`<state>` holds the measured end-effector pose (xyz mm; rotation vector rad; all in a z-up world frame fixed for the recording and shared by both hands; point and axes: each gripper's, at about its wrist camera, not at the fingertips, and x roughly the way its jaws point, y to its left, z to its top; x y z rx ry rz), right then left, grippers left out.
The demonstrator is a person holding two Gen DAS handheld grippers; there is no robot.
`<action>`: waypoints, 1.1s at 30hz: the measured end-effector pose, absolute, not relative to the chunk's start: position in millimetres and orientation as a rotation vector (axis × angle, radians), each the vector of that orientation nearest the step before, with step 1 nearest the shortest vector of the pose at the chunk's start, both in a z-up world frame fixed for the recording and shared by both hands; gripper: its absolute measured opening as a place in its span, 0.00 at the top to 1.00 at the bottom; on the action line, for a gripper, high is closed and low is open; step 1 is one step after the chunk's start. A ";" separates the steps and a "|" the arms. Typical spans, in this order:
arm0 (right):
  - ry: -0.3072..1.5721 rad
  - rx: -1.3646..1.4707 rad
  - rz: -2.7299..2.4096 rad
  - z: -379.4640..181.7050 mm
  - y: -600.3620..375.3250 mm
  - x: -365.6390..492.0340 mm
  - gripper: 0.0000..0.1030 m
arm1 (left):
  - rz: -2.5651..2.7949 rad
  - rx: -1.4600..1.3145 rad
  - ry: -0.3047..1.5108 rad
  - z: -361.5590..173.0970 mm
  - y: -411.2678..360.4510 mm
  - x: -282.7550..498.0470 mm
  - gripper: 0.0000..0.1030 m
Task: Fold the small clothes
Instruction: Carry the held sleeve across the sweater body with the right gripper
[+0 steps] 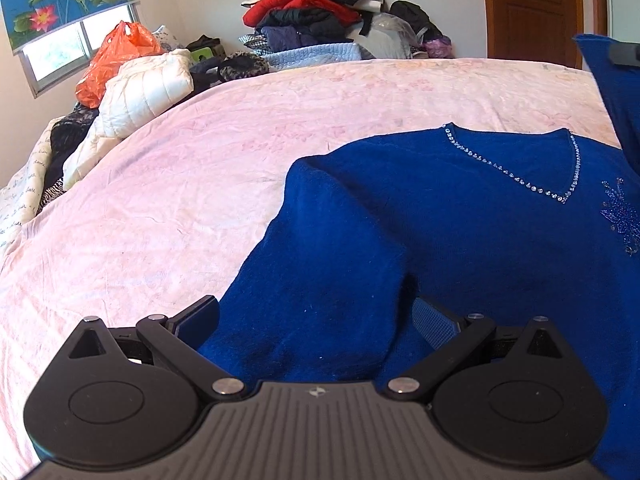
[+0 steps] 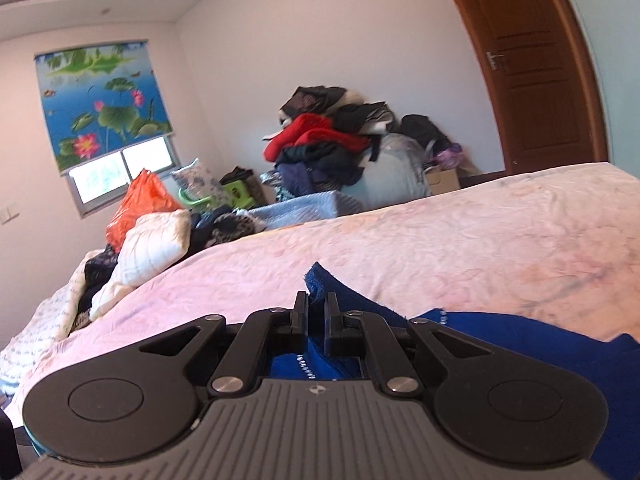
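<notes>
Between your right claw [image 2: 316, 312] pads sits a pinched edge of the blue sweater [image 1: 440, 240]; left claw [image 1: 316, 320] gapes wide over its sleeve [image 1: 320, 300], gripping nothing. Sweater body lies flat on the pink bed [image 1: 200, 160]. Carry the fold low, keep the edge taut.

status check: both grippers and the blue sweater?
Right gripper shut on a lifted fold of the blue sweater. Left gripper open, its fingers either side of a sleeve. Sweater lies on the pink bedspread. Nothing in the way.
</notes>
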<state>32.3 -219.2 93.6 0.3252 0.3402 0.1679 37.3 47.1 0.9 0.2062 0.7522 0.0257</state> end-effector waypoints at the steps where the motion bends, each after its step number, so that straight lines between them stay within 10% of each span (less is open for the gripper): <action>1: 0.346 0.322 0.177 94.7 -214.4 36.1 0.91 | 0.027 0.204 0.754 0.6 48.3 37.4 0.00; 33: 0.611 0.169 0.352 42.0 -69.7 125.9 0.86 | 0.085 0.159 0.786 -6.2 93.1 31.5 0.00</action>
